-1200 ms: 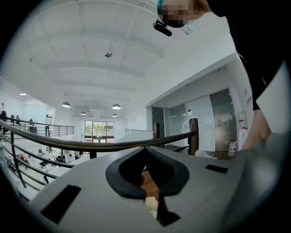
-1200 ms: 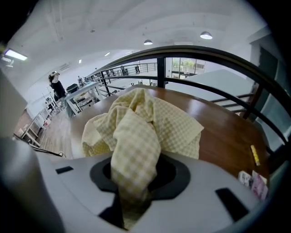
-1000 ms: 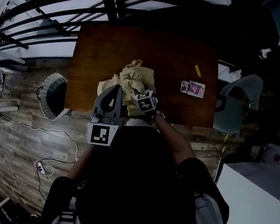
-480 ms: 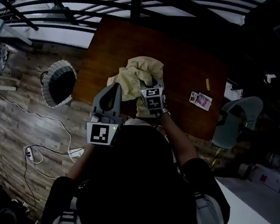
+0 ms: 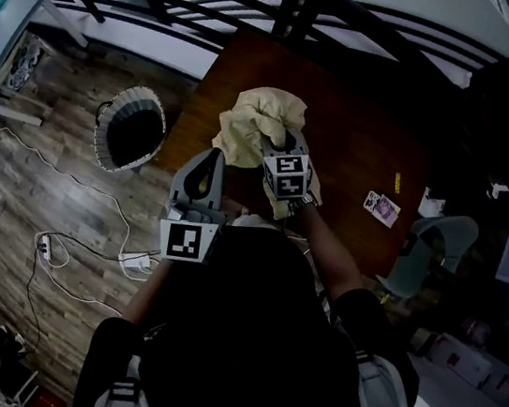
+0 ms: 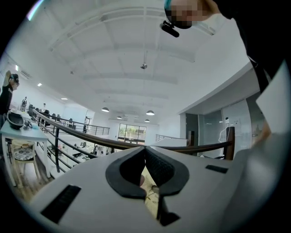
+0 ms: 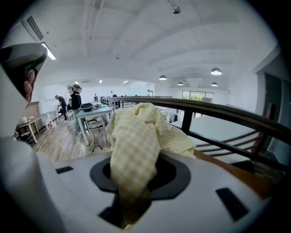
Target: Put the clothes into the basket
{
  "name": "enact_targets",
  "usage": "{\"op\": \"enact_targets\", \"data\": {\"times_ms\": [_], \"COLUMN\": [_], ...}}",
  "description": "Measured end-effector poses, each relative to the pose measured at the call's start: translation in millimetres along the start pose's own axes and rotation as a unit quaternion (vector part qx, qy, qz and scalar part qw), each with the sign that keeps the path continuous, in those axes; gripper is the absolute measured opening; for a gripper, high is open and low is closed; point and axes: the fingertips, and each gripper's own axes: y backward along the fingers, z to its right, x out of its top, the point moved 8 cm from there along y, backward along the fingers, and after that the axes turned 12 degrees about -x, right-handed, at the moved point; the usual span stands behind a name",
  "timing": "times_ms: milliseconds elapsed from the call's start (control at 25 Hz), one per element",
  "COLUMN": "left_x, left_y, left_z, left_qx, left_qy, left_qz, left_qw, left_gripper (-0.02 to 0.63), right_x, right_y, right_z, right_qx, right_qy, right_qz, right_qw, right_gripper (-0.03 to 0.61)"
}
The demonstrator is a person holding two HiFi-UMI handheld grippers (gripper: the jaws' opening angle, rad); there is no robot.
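Over the desk's (image 5: 364,138) near left corner: the carrying step.
Left gripper (image 5: 209,159) is clenched, tips together, seemingly empty; right gripper (image 5: 284,142) grasps the yellow cloth (image 5: 256,117) above the desk. Next it probably must pass the desk's left edge, reach over the floor basket (image 5: 103,139), then release.

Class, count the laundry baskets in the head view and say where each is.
1. The basket stands on the wooden floor, left of the table in the picture. The person's body hides some floor, so another may be hidden.
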Motion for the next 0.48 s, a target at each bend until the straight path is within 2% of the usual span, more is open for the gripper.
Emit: {"op": "enact_targets", "data": {"times_ms": [480], "left_x": [12], "left_y": [67], "left_z": [-73], "left_qx": [0.055], "left_qy": [0.008], "left_qz": [0.018], "left_qw": [0.9983], "left_gripper": [0.014], "right_x": [79], "right_y": [0], "right_z": [-113], "right_qx": [0.064], "right_qy": [0.035], "right_qz": [0.075], "right_qw": [0.995], "right_gripper": [0.137]}}
